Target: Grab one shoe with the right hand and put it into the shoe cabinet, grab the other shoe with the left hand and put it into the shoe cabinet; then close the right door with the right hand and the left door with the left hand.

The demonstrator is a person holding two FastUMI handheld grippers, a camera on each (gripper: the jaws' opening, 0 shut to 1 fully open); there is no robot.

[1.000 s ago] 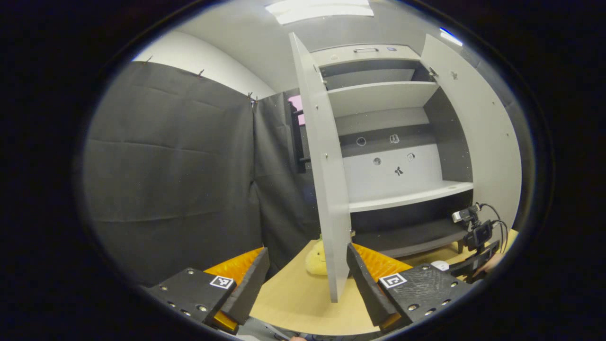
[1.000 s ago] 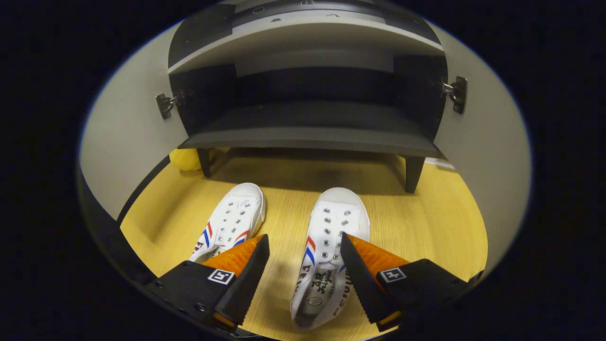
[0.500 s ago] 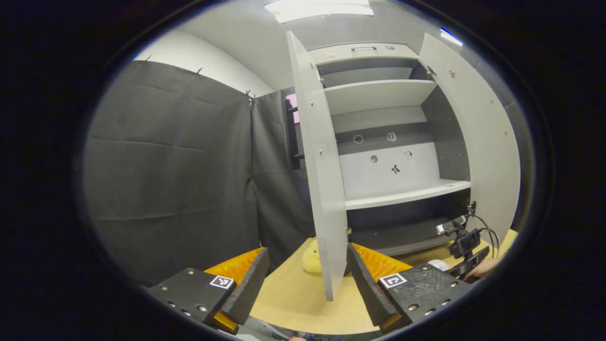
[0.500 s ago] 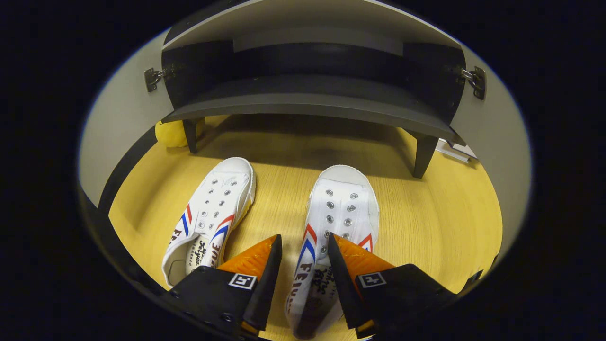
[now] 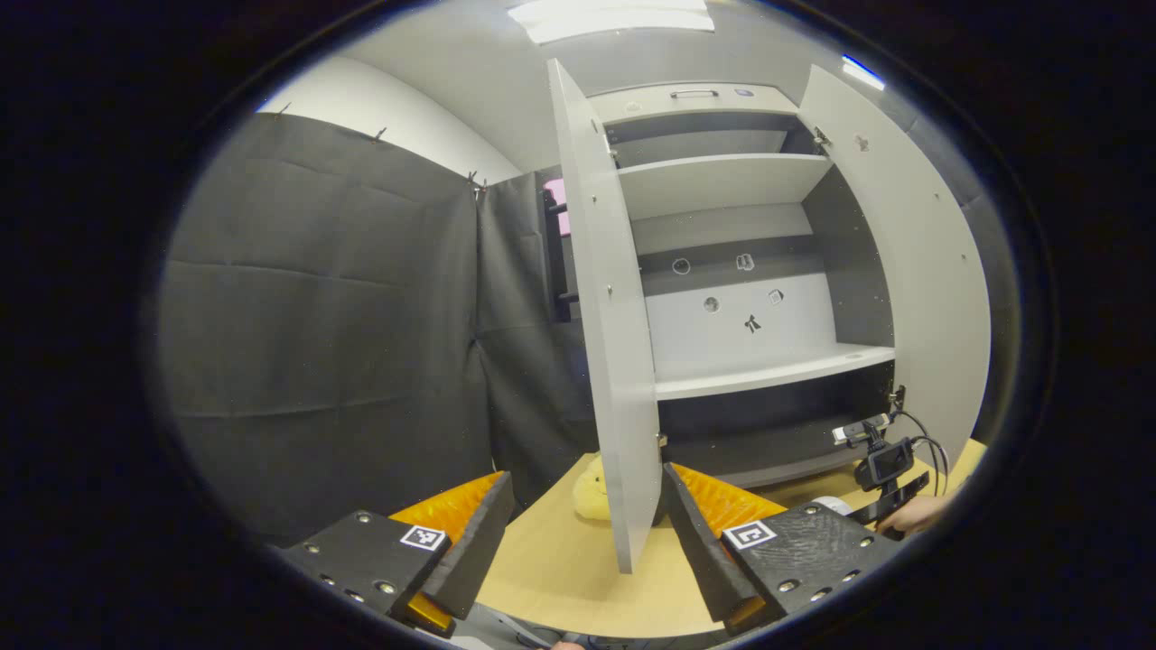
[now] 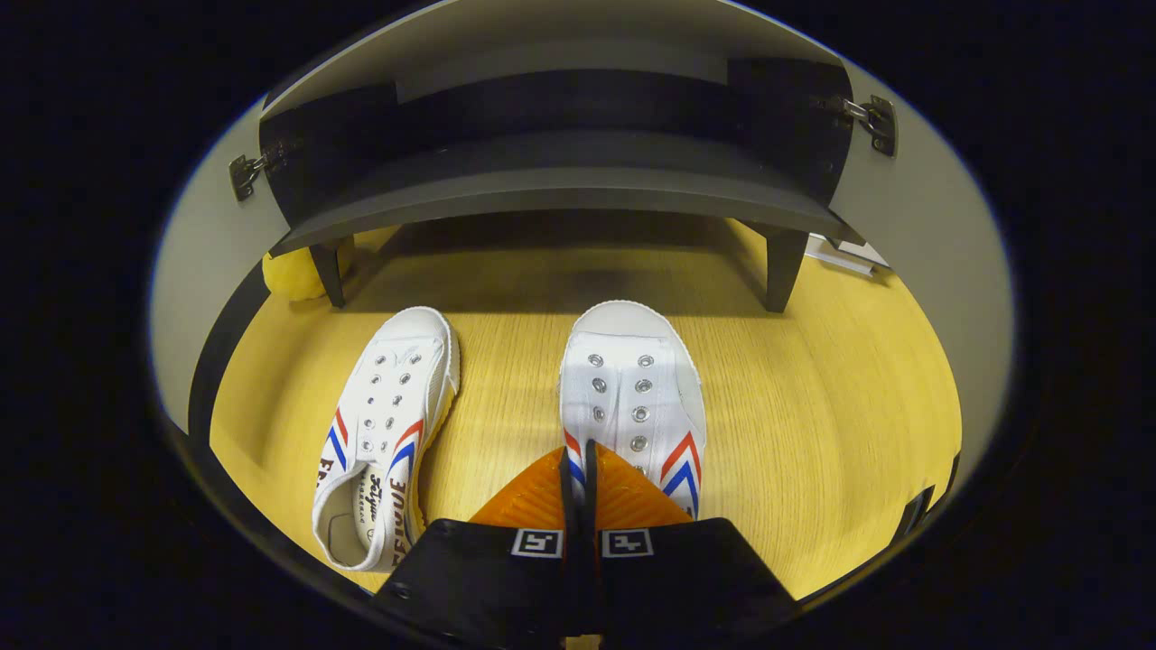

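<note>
Two white canvas shoes with red and blue stripes lie on the wooden floor before the cabinet. In the right gripper view my right gripper (image 6: pixel 578 453) is shut on the left side wall of the right-hand shoe (image 6: pixel 637 397), near its opening. Beside it, untouched, lies the other shoe (image 6: pixel 388 406). The cabinet's dark bottom shelf (image 6: pixel 560 185) stands just beyond the toes. In the left gripper view my left gripper (image 5: pixel 585 477) hangs open in the air with nothing between its fingers. It faces the grey cabinet with its left door (image 5: pixel 610 316) and right door (image 5: pixel 912 262) wide open.
A yellow soft toy (image 6: pixel 289 271) sits by the cabinet's front left leg (image 6: pixel 327 271). The cabinet's pale middle shelf (image 5: pixel 768 370) and upper shelf hold nothing. A hand (image 5: pixel 912 515) shows low at the right of the left gripper view. Black cloth wall (image 5: pixel 325 334) stands left of the cabinet.
My right gripper moved down over the right-hand shoe and went from open to shut on its side wall. The left gripper stayed open, its view barely shifting.
</note>
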